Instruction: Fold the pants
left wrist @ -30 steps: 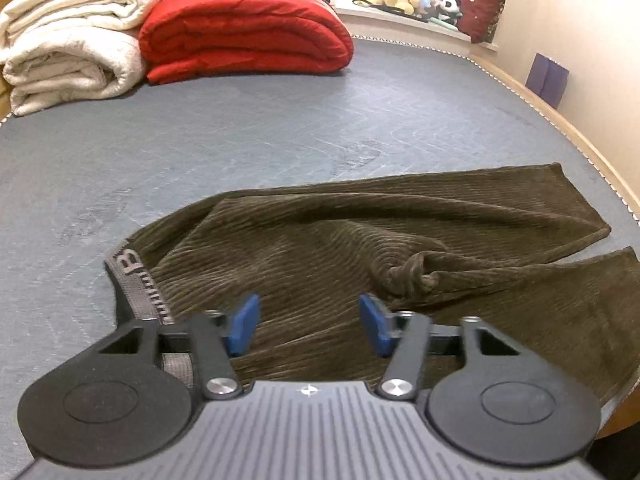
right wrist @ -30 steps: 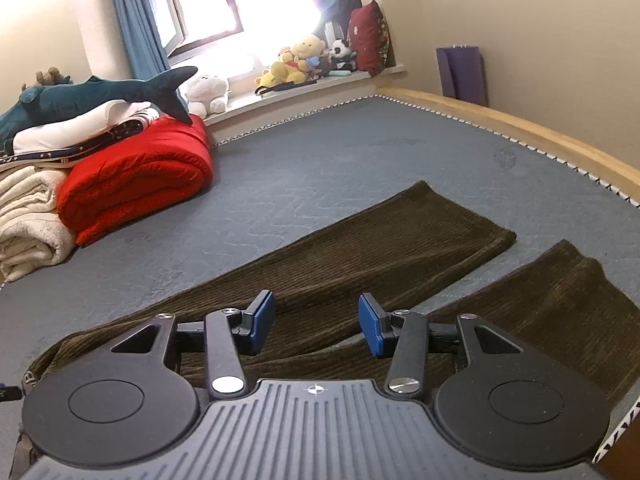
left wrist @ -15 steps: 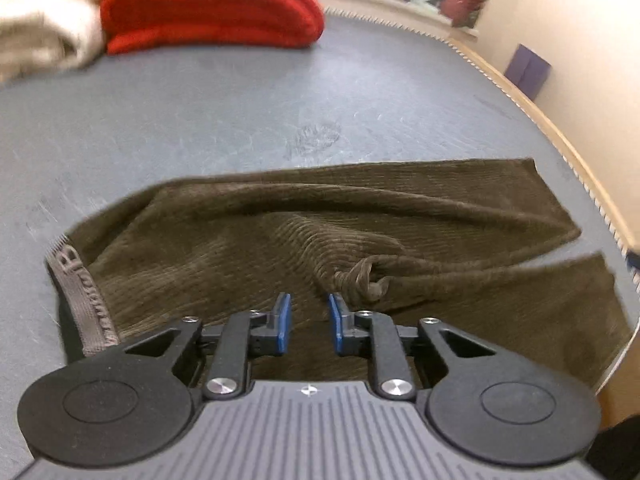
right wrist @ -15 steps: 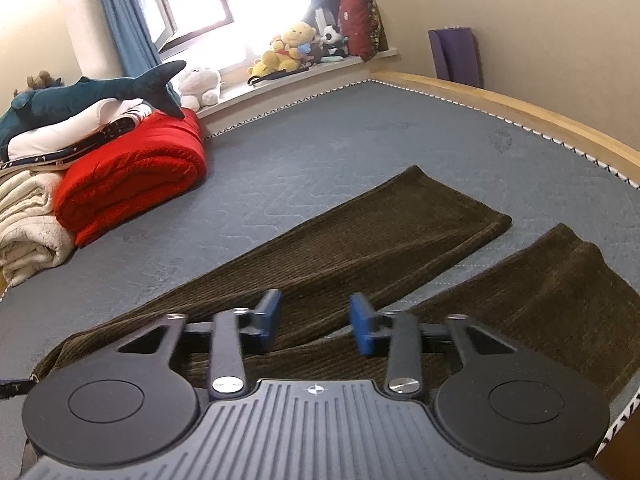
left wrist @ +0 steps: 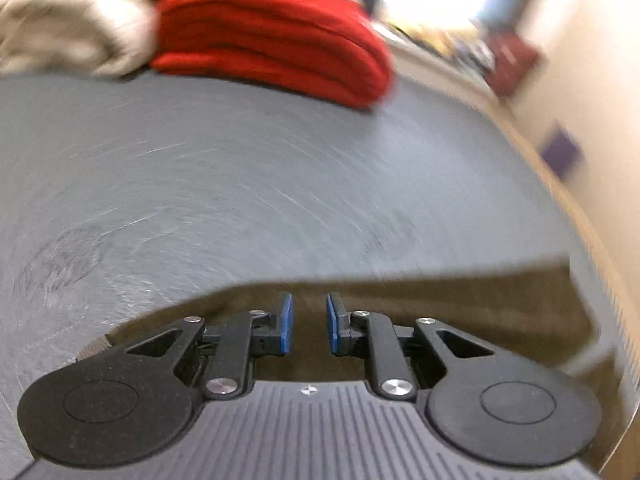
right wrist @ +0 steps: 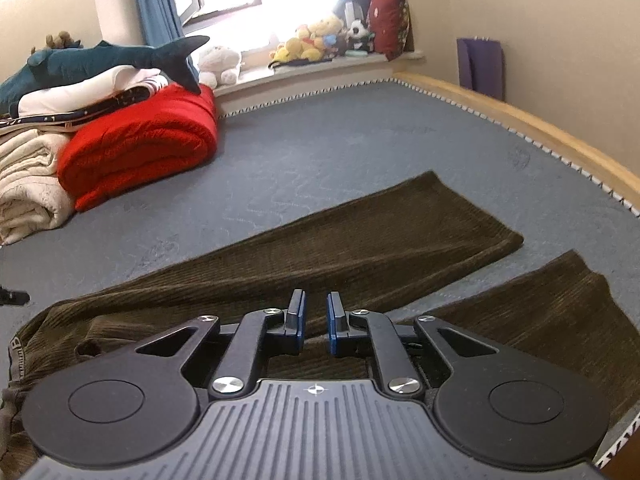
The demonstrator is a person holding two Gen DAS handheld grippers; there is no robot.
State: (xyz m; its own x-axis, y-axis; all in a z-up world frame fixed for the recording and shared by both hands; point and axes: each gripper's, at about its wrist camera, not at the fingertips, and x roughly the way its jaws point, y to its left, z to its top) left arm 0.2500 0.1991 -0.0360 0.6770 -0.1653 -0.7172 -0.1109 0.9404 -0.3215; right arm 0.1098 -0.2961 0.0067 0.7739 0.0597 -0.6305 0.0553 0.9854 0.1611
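The dark brown corduroy pants (right wrist: 360, 240) are stretched rightward across the grey bed (right wrist: 340, 152), pinched under the closing right gripper (right wrist: 316, 320) and the narrowed left gripper (left wrist: 307, 322).

One pair of pants (right wrist: 360, 248) lies on the one bed (right wrist: 320, 152), with two legs spread apart. One red blanket (right wrist: 136, 148) sits folded, and one cream blanket (right wrist: 24, 184) beside it. One shark (right wrist: 104, 60) lies on top of the stack, which holds at least two more folded items. One white plush (right wrist: 218, 64) sits on the sill, with a cluster of small plush toys (right wrist: 316, 42) too crowded to count. One red cushion (right wrist: 388, 20), one purple bag (right wrist: 480, 66), one curtain (right wrist: 154, 4). Two grippers: left (left wrist: 308, 326), right (right wrist: 316, 326).
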